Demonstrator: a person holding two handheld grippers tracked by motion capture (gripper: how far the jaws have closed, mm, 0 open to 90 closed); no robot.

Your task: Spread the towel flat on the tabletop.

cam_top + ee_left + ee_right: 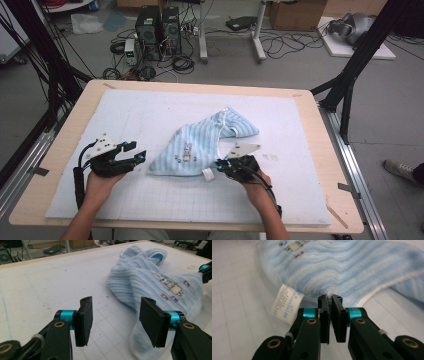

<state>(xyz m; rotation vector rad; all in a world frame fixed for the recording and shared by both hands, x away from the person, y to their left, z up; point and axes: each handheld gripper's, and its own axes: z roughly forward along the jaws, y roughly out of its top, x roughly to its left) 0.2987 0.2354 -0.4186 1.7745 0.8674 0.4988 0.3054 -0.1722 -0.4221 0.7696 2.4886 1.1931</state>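
Right gripper view: right tool (pixel 331 298) pinches towel (pixel 342 267) hem by white label (pixel 287 303), print unreadable; left tool (pixel 115 315) wide open.

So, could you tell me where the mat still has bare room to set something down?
The white mat lies bare left of the blue garment, and right of it toward the table edge. The near middle is crowded: garment, left gripper, right gripper.

The left hand-held gripper (pixel 115 321) has its black jaws wide apart above the white gridded worktop (pixel 45 285). A pale blue striped cloth (pixel 147 282) lies just beyond, its near edge behind the right jaw.
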